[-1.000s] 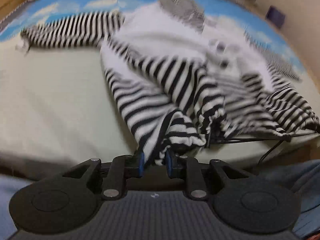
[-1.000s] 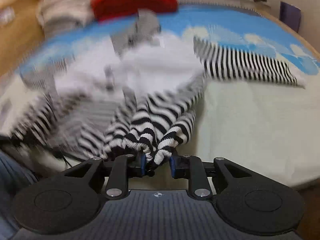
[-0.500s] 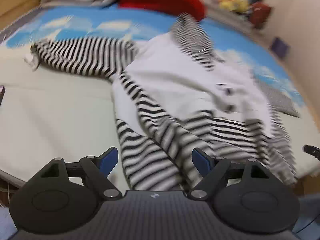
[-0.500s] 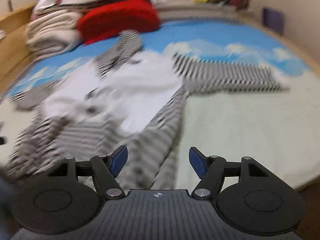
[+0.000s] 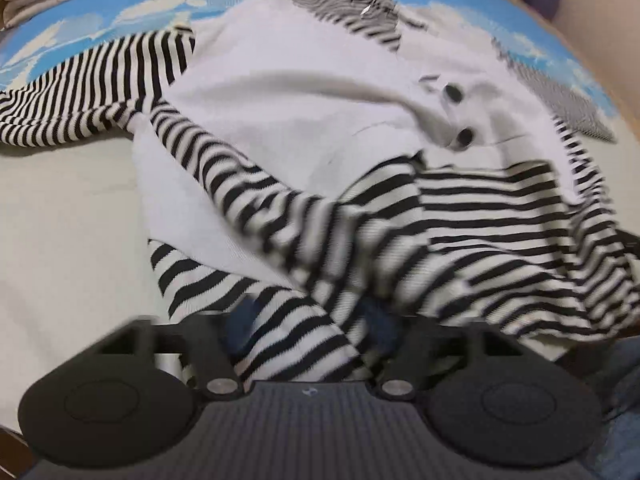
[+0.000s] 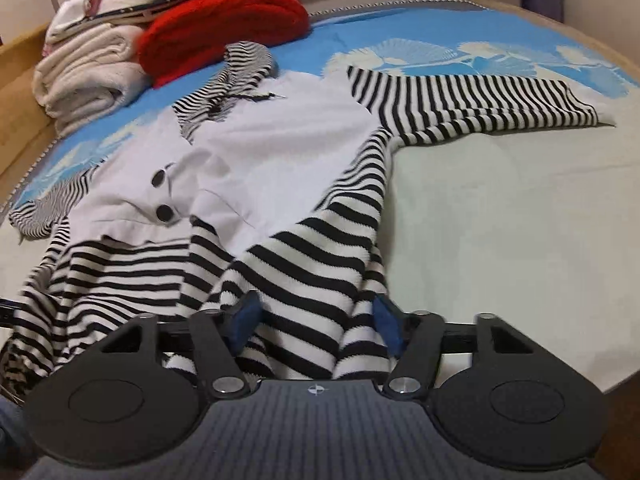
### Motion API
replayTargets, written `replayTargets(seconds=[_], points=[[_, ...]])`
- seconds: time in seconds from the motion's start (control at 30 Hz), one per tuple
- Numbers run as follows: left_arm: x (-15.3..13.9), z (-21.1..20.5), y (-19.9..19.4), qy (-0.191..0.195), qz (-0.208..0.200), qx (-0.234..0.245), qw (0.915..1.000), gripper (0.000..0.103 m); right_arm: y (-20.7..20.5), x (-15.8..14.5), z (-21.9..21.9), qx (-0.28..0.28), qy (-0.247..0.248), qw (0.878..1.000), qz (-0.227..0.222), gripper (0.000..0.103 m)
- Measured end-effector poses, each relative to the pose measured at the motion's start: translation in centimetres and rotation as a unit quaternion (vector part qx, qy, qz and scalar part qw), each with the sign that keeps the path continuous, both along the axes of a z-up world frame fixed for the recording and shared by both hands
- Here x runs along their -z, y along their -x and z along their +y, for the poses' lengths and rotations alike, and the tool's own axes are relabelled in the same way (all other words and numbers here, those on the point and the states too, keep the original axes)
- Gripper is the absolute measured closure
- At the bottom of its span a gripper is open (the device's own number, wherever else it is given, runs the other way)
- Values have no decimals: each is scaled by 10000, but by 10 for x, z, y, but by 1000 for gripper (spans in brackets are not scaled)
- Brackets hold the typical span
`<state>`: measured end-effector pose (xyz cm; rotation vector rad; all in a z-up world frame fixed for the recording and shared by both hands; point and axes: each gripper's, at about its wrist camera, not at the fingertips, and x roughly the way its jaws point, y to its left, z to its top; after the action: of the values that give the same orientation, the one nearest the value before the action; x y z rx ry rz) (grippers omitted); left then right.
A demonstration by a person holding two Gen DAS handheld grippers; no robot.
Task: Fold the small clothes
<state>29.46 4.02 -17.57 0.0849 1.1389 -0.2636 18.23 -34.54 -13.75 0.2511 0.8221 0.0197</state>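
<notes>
Left claw [image 5: 310, 320]: jaws set wide and closing, striped hem cloth lying loose between them, not pinched. Right claw [image 6: 316, 320]: jaws wide and opening, a striped fold between them, not pressed by the pads. The striped garment [image 6: 280, 168], white-bodied with two dark buttons, lies spread on the bed [image 6: 520, 220] just beyond both claws, sleeves reaching out left and right. Far left, a red knit [image 6: 224, 24] lies beside folded towels [image 6: 84, 72].
</notes>
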Motion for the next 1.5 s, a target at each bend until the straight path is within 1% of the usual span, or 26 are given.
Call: replayTargets(seconds=[0.07,0.1,0.13,0.17,0.2,0.27,0.33,0.43,0.47,0.53,0.67,0.7,0.73,0.77,0.83,0.9,0.97,1.03,1.13,1.17,1.2,1.23,1.27,1.33,1.4,1.5], points=[[5,-6,-2,-148,-60,142,9998,28,-2,4,0,-12,42,10000,81,26],[4,-8,1,-224,-151,281,9992,42,-4,7,0,-39,46,9999,104,27],[0,-7,4,-280,-272,405,9984,81,-6,9,3,-91,161,9997,131,52],[-6,0,6,-187,-319,366,9986,98,-8,13,5,-153,403,9988,242,80],[-14,14,7,129,-331,170,9992,98,-7,14,5,-112,496,9983,298,92],[-28,45,14,537,-387,-146,9977,98,-3,10,-6,74,195,9995,246,93],[-29,75,23,588,-342,-479,9965,98,1,7,-22,445,19,9988,201,94],[-16,108,40,584,-194,-931,9937,100,0,16,-39,698,-277,9961,452,94],[-12,115,47,537,-190,-1088,9924,100,0,17,-38,639,-208,9967,465,94],[-9,125,57,753,-186,-1251,9891,100,2,18,-30,433,143,9982,399,94],[-17,116,60,651,-343,-1081,9914,97,3,14,-28,394,313,9981,346,93],[-21,113,62,687,-413,-1024,9915,96,5,10,-29,434,246,9982,329,89],[-25,111,64,733,-487,-969,9914,87,10,4,-30,504,88,9984,249,82],[-29,108,67,779,-542,-895,9915,70,14,-2,-30,550,-33,9984,151,75],[-40,102,72,802,-781,-855,9900,54,27,-17,-23,793,-82,9965,-242,40],[-54,92,75,780,-1029,-775,9886,53,39,-34,-11,1005,65,9921,-743,33],[-67,71,77,749,-1220,-426,9888,53,41,-46,6,644,13,9928,-1011,36],[-75,39,79,653,-1446,151,9872,51,31,-50,32,-119,-43,9946,-1032,42],[-58,-12,67,124,-1368,604,9887,43,10,-38,72,-693,409,9935,-800,45],[-45,-23,63,-32,-1222,669,9902,43,2,-28,81,-829,564,9936,-522,52],[-29,-32,59,-255,-994,656,9926,43,-3,-16,90,-949,772,9925,-56,72],[-16,-38,60,-457,-790,634,9938,44,-4,0,98,-1067,1054,9871,554,83],[-5,-42,65,-571,-638,720,9937,44,5,7,101,-1151,1229,9835,660,85],[4,-44,85,-682,-893,951,9891,43,31,9,109,-1436,1658,9749,372,85],[8,-41,99,-715,-979,1157,9859,39,47,9,110,-1430,1757,9735,323,85],[14,-33,109,-667,-1057,1068,9864,33,57,14,112,-1341,1789,9746,139,85]])
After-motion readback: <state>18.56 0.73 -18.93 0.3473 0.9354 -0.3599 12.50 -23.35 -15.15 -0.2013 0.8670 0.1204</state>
